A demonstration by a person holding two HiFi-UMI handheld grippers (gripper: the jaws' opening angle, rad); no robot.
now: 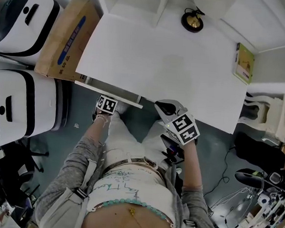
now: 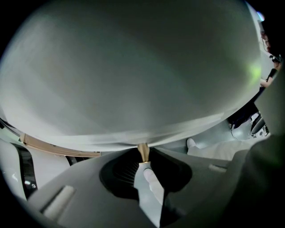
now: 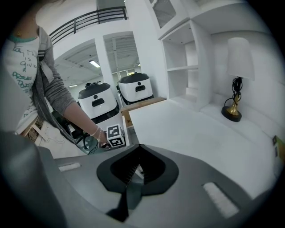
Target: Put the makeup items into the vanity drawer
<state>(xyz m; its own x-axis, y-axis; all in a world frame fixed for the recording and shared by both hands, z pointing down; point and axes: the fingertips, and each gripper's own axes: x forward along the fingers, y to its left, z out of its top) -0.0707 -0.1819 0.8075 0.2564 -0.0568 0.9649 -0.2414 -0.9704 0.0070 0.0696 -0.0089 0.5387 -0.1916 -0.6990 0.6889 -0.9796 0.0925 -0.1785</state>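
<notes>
The white vanity table (image 1: 161,68) fills the middle of the head view, and no makeup items show in any view. A narrow strip of the drawer front (image 1: 110,91) shows at the table's near edge. My left gripper (image 1: 116,104) points steeply down at that strip. In the left gripper view the left gripper (image 2: 143,161) is shut on a small gold drawer knob (image 2: 142,150), with the white drawer front (image 2: 133,89) filling the picture. My right gripper (image 1: 164,108) hovers over the table's near edge, and the right gripper (image 3: 136,171) is shut with nothing between its fingers.
A black and gold lamp (image 1: 192,20) stands at the table's back, a green booklet (image 1: 244,62) at its right edge. A cardboard box (image 1: 67,38) and two white machines (image 1: 22,18) stand to the left. A white chair (image 1: 268,113) and cables are on the right.
</notes>
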